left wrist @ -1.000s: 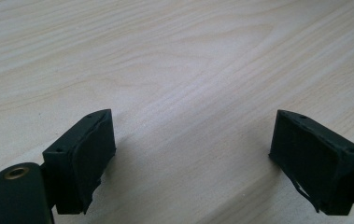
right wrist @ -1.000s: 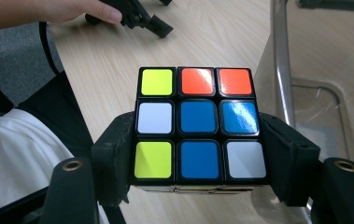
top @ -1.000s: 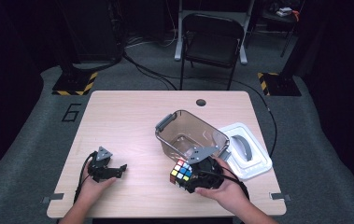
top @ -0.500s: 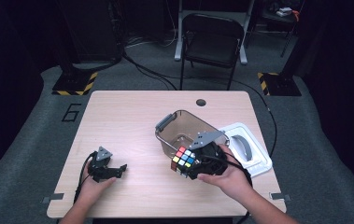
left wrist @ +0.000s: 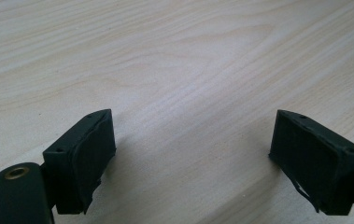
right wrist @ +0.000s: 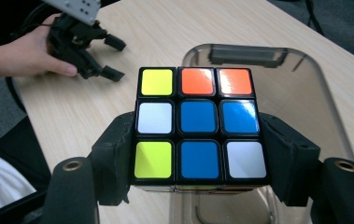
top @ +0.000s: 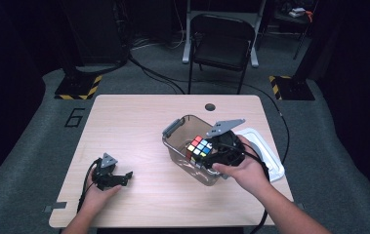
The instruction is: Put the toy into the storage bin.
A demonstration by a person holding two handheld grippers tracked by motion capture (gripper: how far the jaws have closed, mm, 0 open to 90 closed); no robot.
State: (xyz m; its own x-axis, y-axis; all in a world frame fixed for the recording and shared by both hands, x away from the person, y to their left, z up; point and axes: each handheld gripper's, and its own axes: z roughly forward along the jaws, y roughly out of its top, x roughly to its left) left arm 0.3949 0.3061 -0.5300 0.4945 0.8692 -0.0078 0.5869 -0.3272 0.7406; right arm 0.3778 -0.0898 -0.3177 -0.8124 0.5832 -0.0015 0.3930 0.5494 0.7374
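In the middle of the high view, just right of center, the right tool [top: 207, 155] holds a puzzle cube [top: 199, 147] over the open plastic box [top: 175, 127]. Its two black sides press on the cube from left and right, so the cube sits tight between them. In the right gripper view the cube [right wrist: 199, 123] is in the center of the frame, with blue, orange, yellow and white squares facing up, and the clear box [right wrist: 300, 98] is under and behind it. The white lid [top: 270, 158] lies on the desk [top: 133, 122] just beside the box, at the right of the frame.

At the lower left of the high view, the left tool [top: 124, 178] rests on the desk. It is spread wide and holds nothing.

The step looks like putting the cube into the box. Next, I think the right tool needs to go down into the box and let go. Then the lid can go on.
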